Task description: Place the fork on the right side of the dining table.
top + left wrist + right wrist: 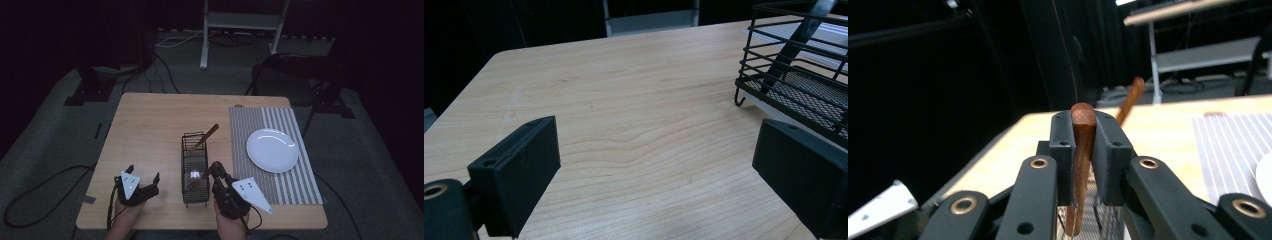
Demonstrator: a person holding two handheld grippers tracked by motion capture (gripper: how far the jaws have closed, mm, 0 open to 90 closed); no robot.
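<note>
The right gripper (pixel 1083 150) had its jaws clamped on the wooden handle (pixel 1082 150) of a utensil standing in the black wire caddy (pixel 194 167), which sat near the middle of the table (pixel 150 130), close to its near edge. Judging by that grip and by the white plate (pixel 272 150) lying bare on the striped placemat (pixel 265 187) toward the table's right edge, the work looked barely begun: one utensil was seized but not yet clear of the caddy, and a second wooden-handled utensil (pixel 206 137) leaned untouched at the caddy's far end. The left gripper (pixel 140 181) rested near the table's near left corner, its jaws wide apart with nothing between them, beside the caddy (pixel 794 75). What kind of utensil was held could not be told with certainty; from the high view its metal end looked like fork tines low in the caddy, but dim light blurred it. In the right gripper view the handle's lower part ran off the frame's bottom. The room beyond the table was too dark to read.
</note>
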